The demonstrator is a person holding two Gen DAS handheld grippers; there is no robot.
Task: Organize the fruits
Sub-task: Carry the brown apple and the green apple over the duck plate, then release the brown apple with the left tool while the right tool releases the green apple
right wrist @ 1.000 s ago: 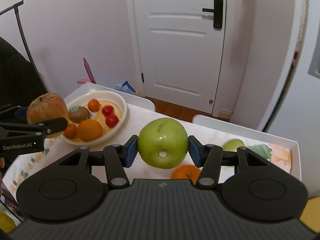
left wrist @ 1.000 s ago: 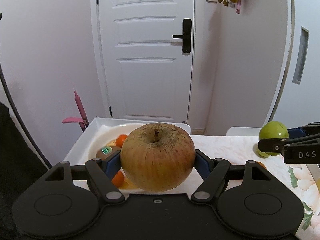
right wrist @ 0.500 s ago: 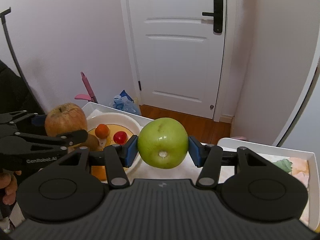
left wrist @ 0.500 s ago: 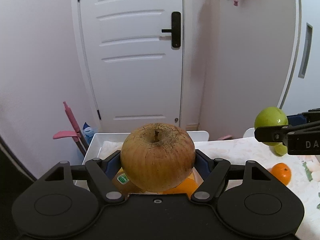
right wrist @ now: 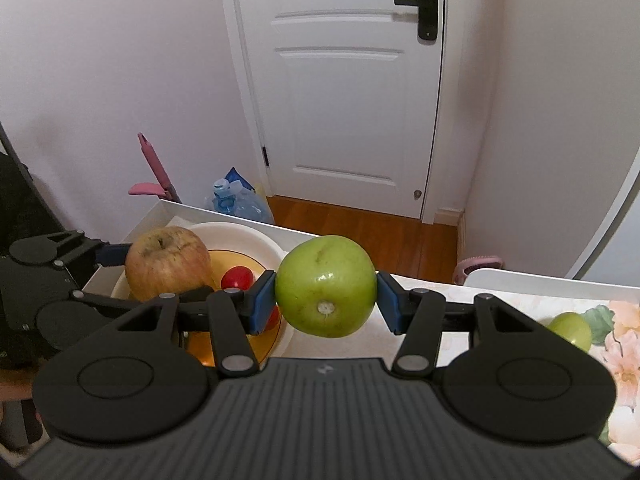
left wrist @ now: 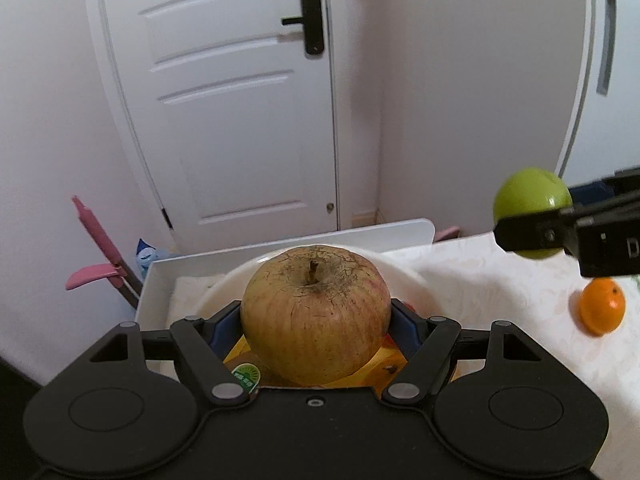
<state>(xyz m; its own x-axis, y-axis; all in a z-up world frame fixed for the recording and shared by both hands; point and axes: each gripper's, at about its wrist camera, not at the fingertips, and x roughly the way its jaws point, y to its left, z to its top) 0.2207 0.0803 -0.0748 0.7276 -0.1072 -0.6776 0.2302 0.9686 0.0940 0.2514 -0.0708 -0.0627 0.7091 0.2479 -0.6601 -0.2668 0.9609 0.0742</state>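
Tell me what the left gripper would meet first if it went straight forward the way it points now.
Probably the far rim of the white bowl, then the tray wall. The left gripper holds the brown apple over the bowl; depth is unclear.

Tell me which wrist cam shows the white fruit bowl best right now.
Right wrist view. The white bowl shows its far rim, yellow inside and a red fruit, partly behind the russet apple in the left gripper. In the left wrist view that apple hides nearly all of it; only a rim arc shows.
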